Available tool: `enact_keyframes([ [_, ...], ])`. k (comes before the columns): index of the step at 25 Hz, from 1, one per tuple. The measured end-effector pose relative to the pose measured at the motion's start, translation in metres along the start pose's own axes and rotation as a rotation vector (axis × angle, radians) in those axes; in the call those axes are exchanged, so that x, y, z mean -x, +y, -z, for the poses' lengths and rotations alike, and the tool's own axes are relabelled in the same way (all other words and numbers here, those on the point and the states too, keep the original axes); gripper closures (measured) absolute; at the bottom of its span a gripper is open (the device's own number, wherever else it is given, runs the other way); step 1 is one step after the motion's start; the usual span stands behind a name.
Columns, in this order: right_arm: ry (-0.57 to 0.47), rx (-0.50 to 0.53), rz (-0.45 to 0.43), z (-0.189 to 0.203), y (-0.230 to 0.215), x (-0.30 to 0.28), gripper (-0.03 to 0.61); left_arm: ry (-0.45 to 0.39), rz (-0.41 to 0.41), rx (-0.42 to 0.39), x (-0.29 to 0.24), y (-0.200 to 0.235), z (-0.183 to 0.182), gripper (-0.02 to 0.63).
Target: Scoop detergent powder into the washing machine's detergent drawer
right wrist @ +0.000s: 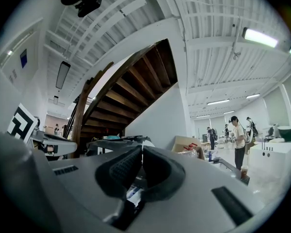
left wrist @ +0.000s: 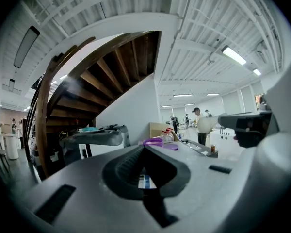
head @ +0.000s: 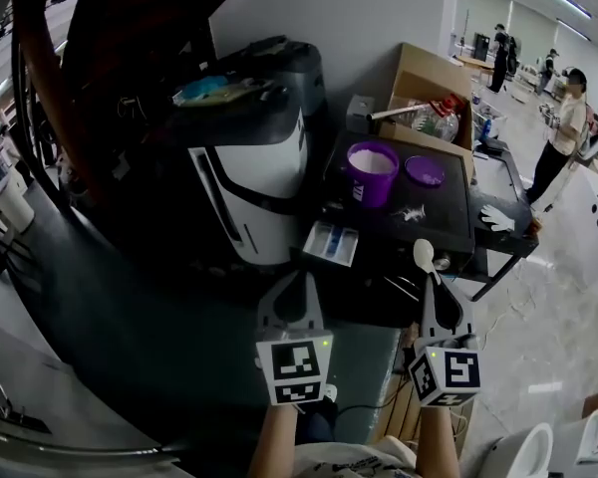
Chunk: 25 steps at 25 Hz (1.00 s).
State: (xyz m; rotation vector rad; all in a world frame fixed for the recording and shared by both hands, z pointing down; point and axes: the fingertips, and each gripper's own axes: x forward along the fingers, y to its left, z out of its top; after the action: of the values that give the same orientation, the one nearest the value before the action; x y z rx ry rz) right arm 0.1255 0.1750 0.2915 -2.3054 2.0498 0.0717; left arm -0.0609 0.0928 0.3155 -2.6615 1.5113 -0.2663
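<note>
Right hand-held gripper [head: 436,285] clamps a white scoop [head: 424,255] just right of the open detergent drawer [head: 331,243]; left hand-held gripper [head: 301,282], closed and empty, hovers just short of it.

Curved dark wooden staircase [head: 100,78] sweeping across ten o'clock. Open cardboard box [head: 429,73] at one o'clock, with a red-triggered spray bottle [head: 439,119] lying against it. White glove [head: 498,217] flat near the black table's [head: 448,229] edge at three o'clock, and a person in a pale shirt [head: 568,132] standing well beyond at two o'clock.
</note>
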Motion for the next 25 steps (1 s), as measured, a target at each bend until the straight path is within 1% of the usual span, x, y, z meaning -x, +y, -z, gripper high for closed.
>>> enact_keyframes([
  [7,-0.005,0.003,0.032,-0.001,0.009,-0.072,0.560,-0.013,0.034,-0.009,-0.066,0.038,-0.009,0.612],
  [12,0.000,0.007,0.052,0.006,0.016,-0.111,0.560,-0.014,0.060,-0.010,-0.106,0.059,-0.007,0.612],
  [19,0.028,0.011,0.071,0.018,0.018,-0.141,0.560,0.010,0.084,-0.004,-0.140,0.074,0.004,0.612],
  [25,0.053,0.012,0.083,0.025,0.013,-0.157,0.560,0.028,0.101,0.005,-0.160,0.075,0.009,0.612],
])
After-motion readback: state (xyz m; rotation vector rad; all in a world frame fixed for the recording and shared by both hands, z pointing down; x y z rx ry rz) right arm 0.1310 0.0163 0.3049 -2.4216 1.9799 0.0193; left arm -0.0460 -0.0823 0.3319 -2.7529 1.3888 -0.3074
